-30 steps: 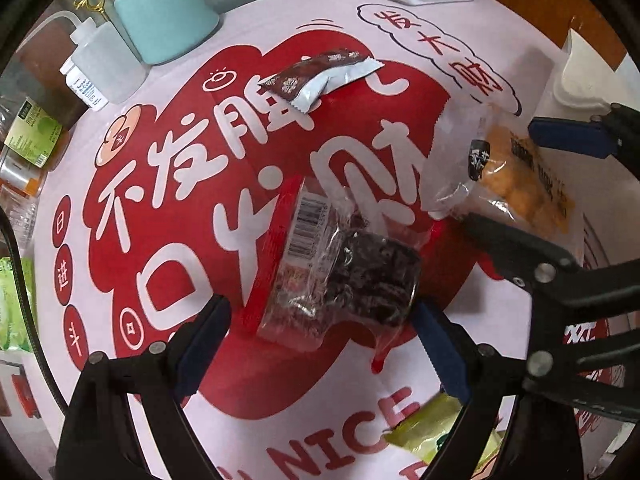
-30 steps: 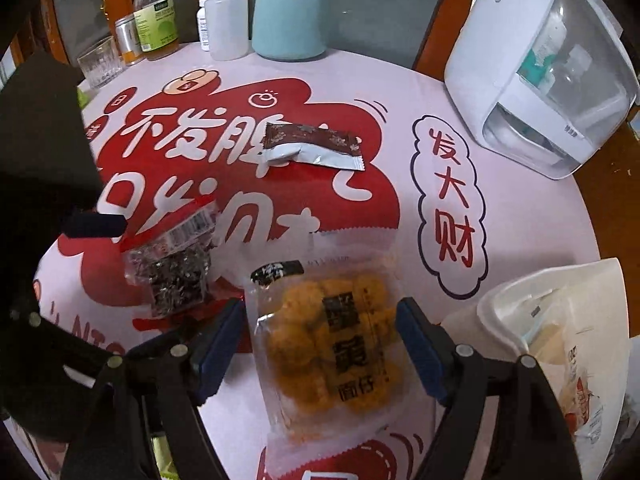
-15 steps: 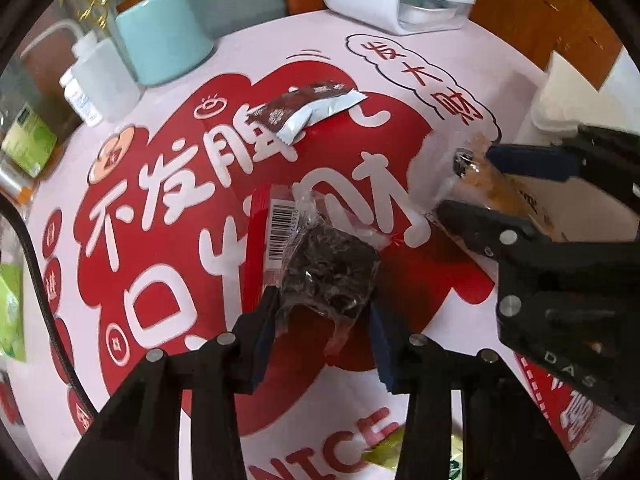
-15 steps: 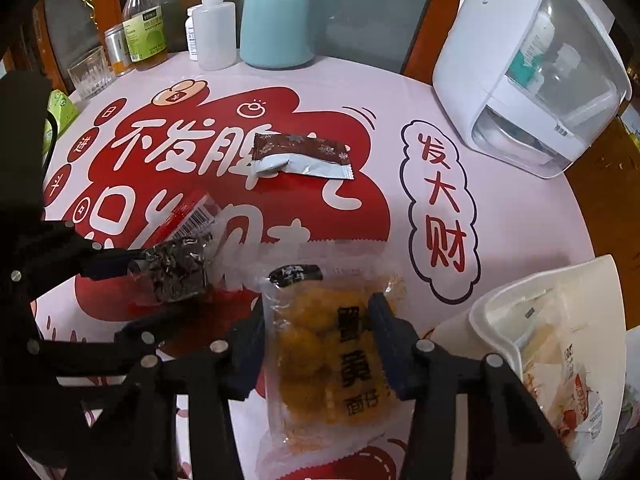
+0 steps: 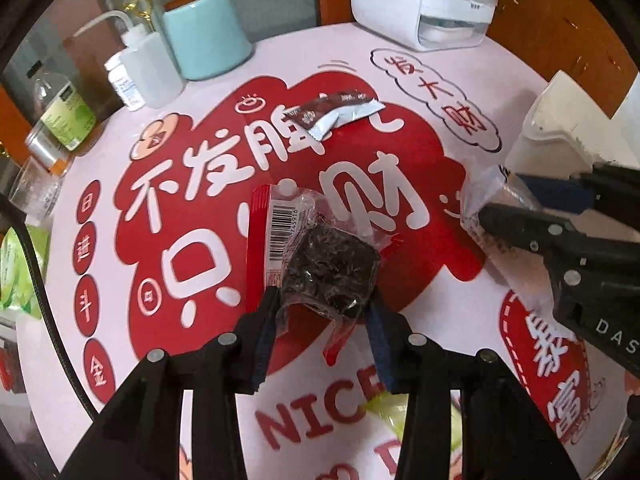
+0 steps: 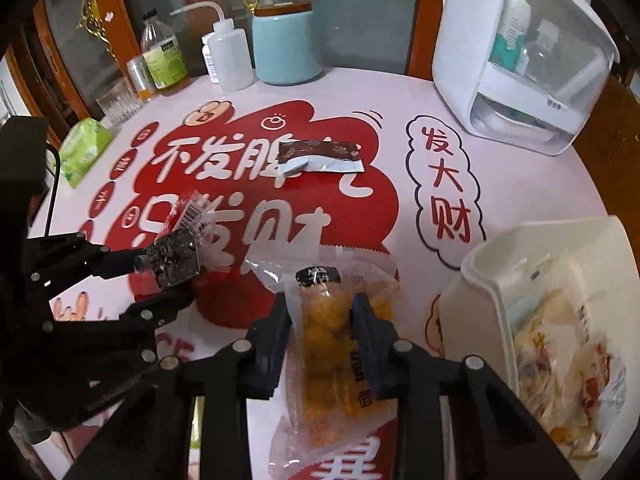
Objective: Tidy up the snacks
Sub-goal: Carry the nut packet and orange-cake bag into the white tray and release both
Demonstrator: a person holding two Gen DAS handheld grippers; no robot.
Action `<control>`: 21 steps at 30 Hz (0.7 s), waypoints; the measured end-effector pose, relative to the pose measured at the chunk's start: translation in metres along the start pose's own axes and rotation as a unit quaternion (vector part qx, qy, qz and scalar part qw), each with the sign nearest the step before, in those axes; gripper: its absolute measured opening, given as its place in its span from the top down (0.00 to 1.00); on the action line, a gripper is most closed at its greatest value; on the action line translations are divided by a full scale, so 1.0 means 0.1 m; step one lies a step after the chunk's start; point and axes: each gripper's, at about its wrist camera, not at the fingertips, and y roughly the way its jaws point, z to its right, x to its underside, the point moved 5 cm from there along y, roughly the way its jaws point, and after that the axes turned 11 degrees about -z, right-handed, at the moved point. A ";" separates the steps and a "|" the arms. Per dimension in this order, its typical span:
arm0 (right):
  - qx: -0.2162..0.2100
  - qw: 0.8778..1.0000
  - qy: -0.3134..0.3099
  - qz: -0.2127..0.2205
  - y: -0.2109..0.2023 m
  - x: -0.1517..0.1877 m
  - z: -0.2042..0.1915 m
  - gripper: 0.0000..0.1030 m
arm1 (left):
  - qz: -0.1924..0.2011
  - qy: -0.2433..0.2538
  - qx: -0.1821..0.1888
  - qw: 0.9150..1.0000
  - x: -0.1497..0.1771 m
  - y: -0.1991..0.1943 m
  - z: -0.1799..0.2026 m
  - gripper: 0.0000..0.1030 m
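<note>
Now both grippers are closing on snacks at once. A second ago the fingers of each were spread wide around a packet lying flat on the tabletop (image 6: 540, 184); half a second ago they were narrowing, and now they are pinching.

The left gripper (image 5: 322, 312) is squeezing the dark seaweed-like snack pack (image 5: 320, 264), clear wrap with a red barcoded edge, and in the right wrist view that pack (image 6: 176, 256) is sitting tilted, apparently off the printed red mat. The right gripper (image 6: 320, 320) is clamping the clear bag of orange-yellow fried balls (image 6: 332, 320) across its middle, and the bag is buckling narrow between the fingers, just beside the white storage bin (image 6: 480, 280) that is already holding other wrapped snacks.

Taking the bin as the landmark: the orange bag is hanging right next to its near rim, the dark pack is waiting farther out on the side away from it, and the brown-and-white sachet (image 6: 320, 158) is lying untouched well beyond, toward the teal canister (image 6: 286, 46).

Judging from this, the grasps are made and carrying is the step in hand; the sachet and a green packet (image 5: 400, 404) under the left gripper are likely remaining.
</note>
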 end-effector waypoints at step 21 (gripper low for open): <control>-0.111 0.988 0.036 0.096 -1.48 0.98 0.13 0.70 | 0.072 -0.062 0.017 0.995 0.87 -1.45 0.28 0.61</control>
